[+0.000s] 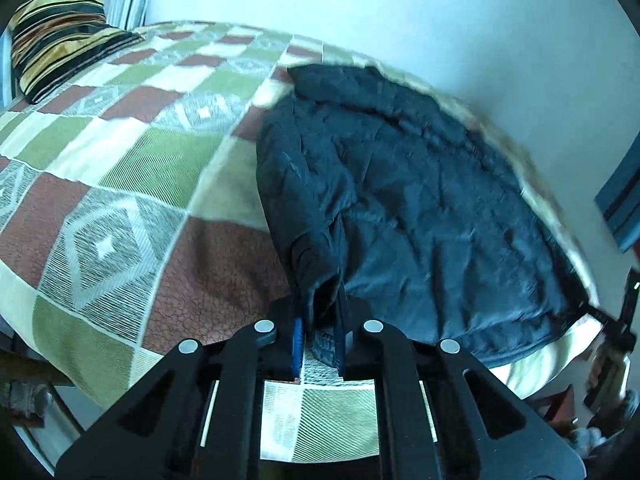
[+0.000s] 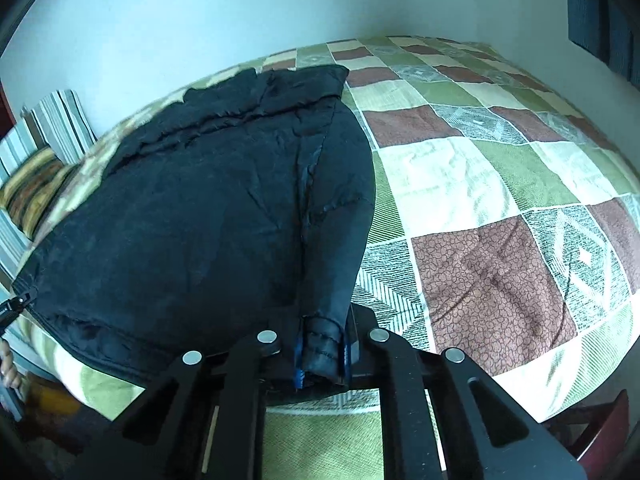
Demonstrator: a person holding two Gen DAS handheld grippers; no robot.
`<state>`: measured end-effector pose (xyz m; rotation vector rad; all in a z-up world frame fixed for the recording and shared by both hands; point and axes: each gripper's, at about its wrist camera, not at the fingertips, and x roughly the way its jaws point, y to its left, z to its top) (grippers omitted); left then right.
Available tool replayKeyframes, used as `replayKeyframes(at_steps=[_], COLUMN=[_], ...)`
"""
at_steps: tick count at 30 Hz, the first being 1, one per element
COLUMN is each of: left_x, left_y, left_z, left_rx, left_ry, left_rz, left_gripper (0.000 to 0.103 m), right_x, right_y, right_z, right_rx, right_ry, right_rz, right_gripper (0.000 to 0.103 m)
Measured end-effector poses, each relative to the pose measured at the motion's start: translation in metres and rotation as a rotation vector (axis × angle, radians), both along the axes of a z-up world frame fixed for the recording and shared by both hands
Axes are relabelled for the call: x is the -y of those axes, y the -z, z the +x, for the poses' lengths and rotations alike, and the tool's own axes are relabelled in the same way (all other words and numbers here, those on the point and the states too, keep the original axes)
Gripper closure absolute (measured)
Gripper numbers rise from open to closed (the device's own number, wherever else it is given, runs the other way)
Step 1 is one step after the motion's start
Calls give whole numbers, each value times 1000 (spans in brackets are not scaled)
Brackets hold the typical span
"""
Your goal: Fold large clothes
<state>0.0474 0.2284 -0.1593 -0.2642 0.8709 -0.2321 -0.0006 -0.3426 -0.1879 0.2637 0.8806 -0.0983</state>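
- Striped pillow (image 1: 60, 36): lies at the far left corner of the bed, well apart from the garment; a second striped cushion (image 2: 60, 120) leans against the wall behind it.
- Patchwork bedspread (image 1: 120, 152): green, brown and cream squares cover the bed and carry everything else.
- Left gripper (image 1: 318, 344): jaws drawn narrow and clamped on a cuff or hem corner of the dark jacket (image 1: 400, 200) at the near edge of the bed; the pinched cloth rises in a taut ridge from the pads.
- Dark jacket: a black quilted garment spread flat, its near hem along the bed's near edge and its far end reaching toward the wall-side edge. A seam runs lengthwise in the right wrist view.
- Right gripper (image 2: 322, 358): jaws likewise narrow, pressed on a rolled, stitched cuff or hem corner at the jacket's opposite near corner.
- Step in hand, as judged: both near corners are secured, which suggests the start of a lengthwise fold.
- Next move, as judged: raise both corners together and carry them toward the far end, keeping the two hands level and evenly spaced so the cloth stays taut and the edges meet; slippery quilted fabric may slide or bunch if one side leads.
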Motion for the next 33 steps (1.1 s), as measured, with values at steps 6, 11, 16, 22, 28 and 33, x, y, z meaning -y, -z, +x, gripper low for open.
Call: replayKeyframes(at_steps=[6, 11, 16, 22, 28, 33], left_x=[-8, -1, 7, 20, 40, 56], left_y=[-37, -72, -102, -115, -91, -55], left_z=[7, 34, 83, 177, 275, 331], left_rx=[69, 142, 206, 197, 112, 53], left_ry=[-27, -26, -28, -43, -85, -91], left_rz=[-98, -112, -94, -79, -44, 12], left_gripper=[92, 92, 93, 93, 93, 93], right_x=[3, 9, 22, 37, 49, 59], right_y=[-28, -57, -85, -97, -77, -38], right_z=[1, 19, 63, 146, 233, 291], right_rx=[85, 160, 225, 233, 167, 82], right_ry=[-3, -15, -18, -9, 20, 45], right_rz=[50, 53, 59, 110, 125, 136], right_gripper=[93, 93, 93, 93, 93, 93])
